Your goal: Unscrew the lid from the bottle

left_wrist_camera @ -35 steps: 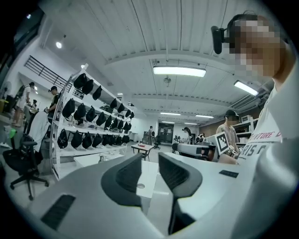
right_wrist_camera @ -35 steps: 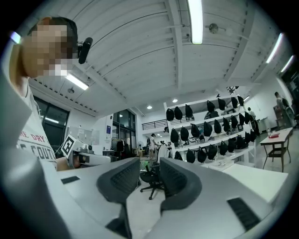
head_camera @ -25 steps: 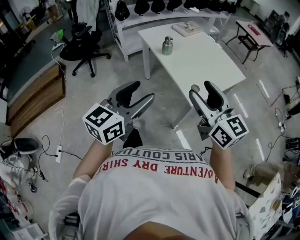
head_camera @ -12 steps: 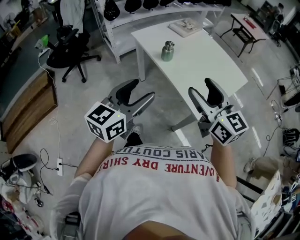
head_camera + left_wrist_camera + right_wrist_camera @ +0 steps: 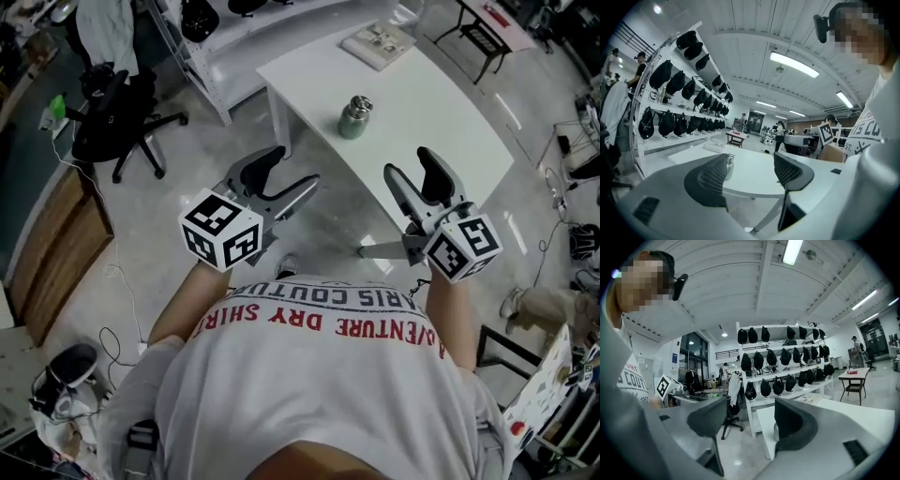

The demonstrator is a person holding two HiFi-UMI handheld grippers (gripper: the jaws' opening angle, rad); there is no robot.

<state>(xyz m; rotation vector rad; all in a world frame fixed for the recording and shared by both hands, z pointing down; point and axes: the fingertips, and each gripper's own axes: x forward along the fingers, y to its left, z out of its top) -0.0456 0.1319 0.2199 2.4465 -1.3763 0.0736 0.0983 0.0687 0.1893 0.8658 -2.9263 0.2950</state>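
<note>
A small metal bottle (image 5: 354,116) with a lid stands upright on the white table (image 5: 441,122), near its left edge. Both grippers hang over the floor short of the table, apart from the bottle. My left gripper (image 5: 292,169) is open, its jaws have just been opening, and nothing is between them. My right gripper (image 5: 410,164) is open too, has also just been opening, and is empty. In the left gripper view the bottle (image 5: 727,165) shows partly behind the left jaw of the left gripper (image 5: 750,161). In the right gripper view the right gripper (image 5: 751,408) hides nearly all of it.
A booklet (image 5: 378,44) lies at the table's far end. White shelves with black bags (image 5: 225,19) stand behind the table. A black office chair (image 5: 112,112) is on the floor at the left, and a small folding table (image 5: 487,33) at the far right.
The person has stepped towards the table, so the table and bottle now sit nearer and lower in the head view. Both grippers have moved forward with the person.
</note>
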